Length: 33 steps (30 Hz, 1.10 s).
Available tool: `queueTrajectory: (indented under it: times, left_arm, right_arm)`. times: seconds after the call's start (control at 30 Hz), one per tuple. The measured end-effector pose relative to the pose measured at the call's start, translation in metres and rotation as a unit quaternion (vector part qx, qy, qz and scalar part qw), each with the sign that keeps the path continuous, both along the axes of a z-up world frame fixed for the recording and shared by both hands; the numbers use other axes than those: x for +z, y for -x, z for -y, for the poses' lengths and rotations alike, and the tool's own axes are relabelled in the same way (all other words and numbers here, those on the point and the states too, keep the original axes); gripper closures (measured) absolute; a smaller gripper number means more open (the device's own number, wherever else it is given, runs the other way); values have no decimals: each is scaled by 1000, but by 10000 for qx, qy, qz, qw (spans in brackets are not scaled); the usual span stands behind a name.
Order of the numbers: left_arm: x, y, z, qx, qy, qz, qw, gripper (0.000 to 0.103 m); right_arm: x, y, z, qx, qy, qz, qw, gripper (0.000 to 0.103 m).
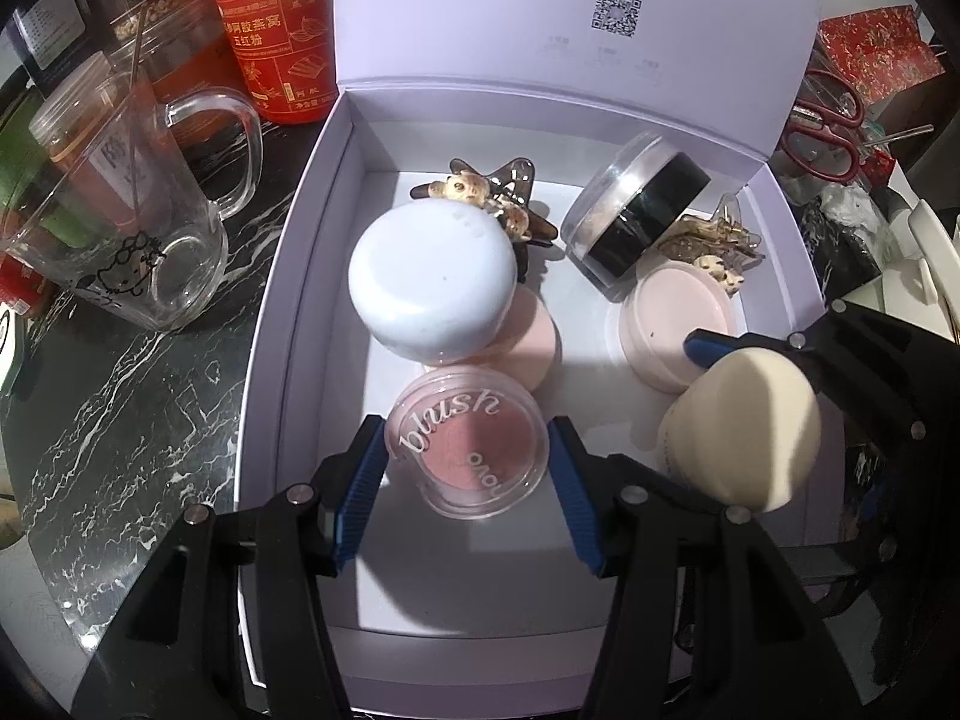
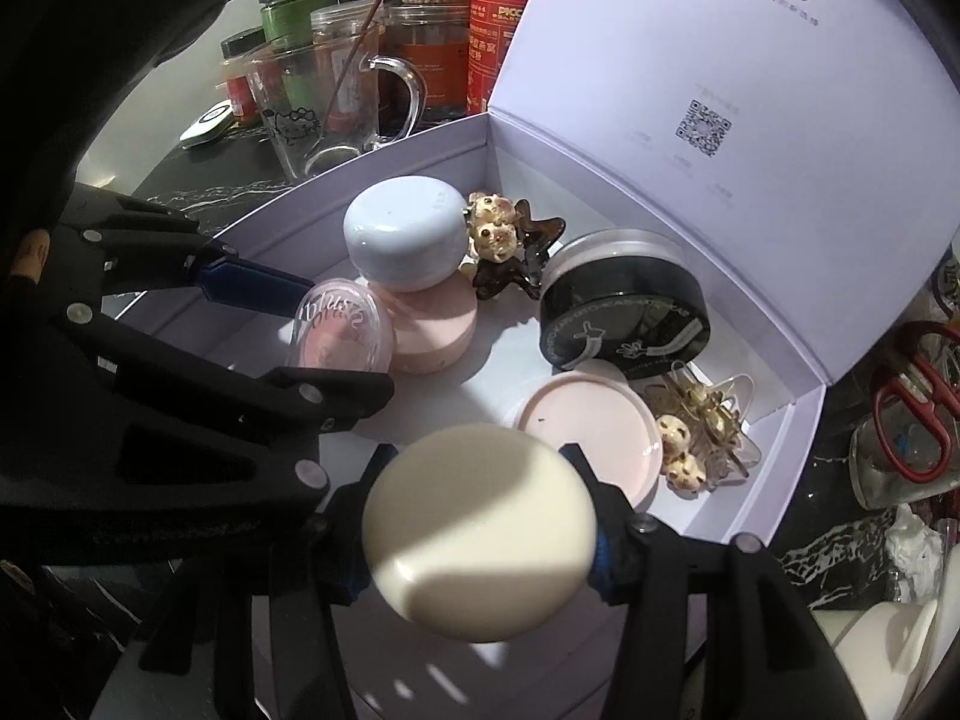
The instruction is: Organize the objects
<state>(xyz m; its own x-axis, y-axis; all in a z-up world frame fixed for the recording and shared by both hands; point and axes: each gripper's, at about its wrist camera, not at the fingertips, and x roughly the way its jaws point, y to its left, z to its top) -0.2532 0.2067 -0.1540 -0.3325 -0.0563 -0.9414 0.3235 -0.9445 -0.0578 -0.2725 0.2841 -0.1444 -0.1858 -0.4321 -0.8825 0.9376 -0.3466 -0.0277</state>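
while your left gripper pinches the blush pot low over the box floor, your right gripper clamps the cream jar beside it, near the pink lid.

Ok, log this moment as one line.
left gripper: shut on blush compact | right gripper: shut on cream-lidded jar | both over open white box

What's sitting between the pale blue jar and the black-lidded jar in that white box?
A dark star-shaped hair clip with little bear charms lies between the pale blue jar and the black-lidded jar. The right wrist view shows it best.
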Motion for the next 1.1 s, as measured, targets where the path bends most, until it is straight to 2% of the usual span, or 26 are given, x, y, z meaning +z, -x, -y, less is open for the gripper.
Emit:
queueTrajectory:
  times: [0.23,0.4,0.57,0.9,1.1]
  left_arm:
    - [-4,-3,-5,-24,116,86,9999,46]
    - [-4,-6,-7,46,83,75,9999,39]
    - [-3,-12,-4,204,-48,87,9997,38]
    - [21,-35,-7,314,-56,-138,9994,38]
    - [36,-47,-14,287,8,-270,9992,37]
  right_arm:
    - [0,-5,-3,53,58,-60,10000,46]
    - [0,-4,-4,-22,86,-84,9999,46]
    - [10,-7,-6,-12,205,-136,9997,46]
    - [35,-12,-16,-179,237,-259,9992,45]
    - [51,-17,-29,-348,233,-323,9986,37]
